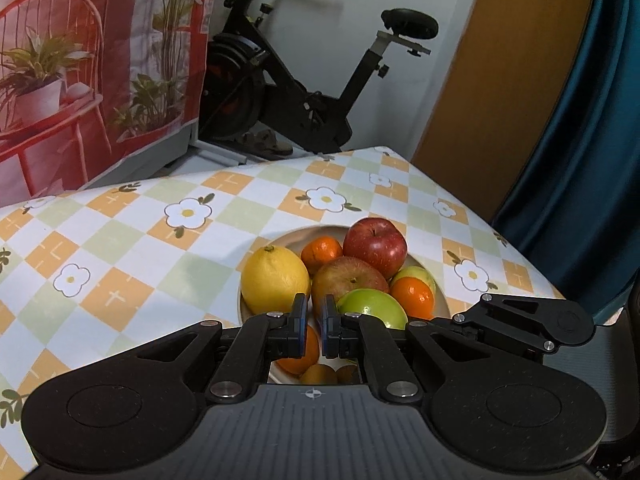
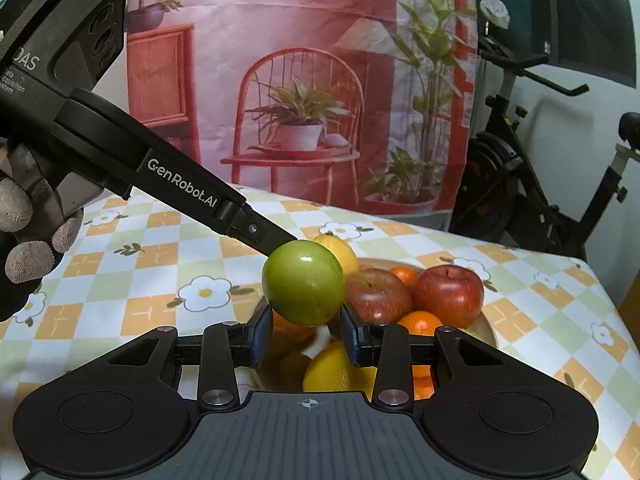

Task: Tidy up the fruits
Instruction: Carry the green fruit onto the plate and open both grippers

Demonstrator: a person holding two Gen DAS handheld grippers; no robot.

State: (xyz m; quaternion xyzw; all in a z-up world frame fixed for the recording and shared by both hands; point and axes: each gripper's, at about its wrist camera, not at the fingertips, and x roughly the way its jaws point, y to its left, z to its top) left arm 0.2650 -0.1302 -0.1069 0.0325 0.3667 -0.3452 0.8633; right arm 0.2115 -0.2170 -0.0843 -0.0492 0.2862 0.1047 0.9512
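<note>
A cream plate (image 1: 292, 236) on the checked tablecloth holds a yellow lemon (image 1: 274, 278), red apples (image 1: 374, 246), oranges (image 1: 412, 296) and more fruit. My right gripper (image 2: 306, 322) is shut on a green apple (image 2: 304, 282) and holds it just above the plate; the same apple shows in the left wrist view (image 1: 372, 308). My left gripper (image 1: 314, 314) hovers over the plate's near side with its blue pads almost together and nothing between them. The left gripper's body shows in the right wrist view (image 2: 180, 188), reaching in from the left.
The table (image 1: 120, 248) has a flower-patterned cloth and ends close behind the plate. An exercise bike (image 1: 288, 80) and a printed red backdrop (image 1: 80, 80) stand behind it. A blue curtain (image 1: 580, 140) hangs at the right. A second lemon (image 2: 332, 368) lies under the right gripper.
</note>
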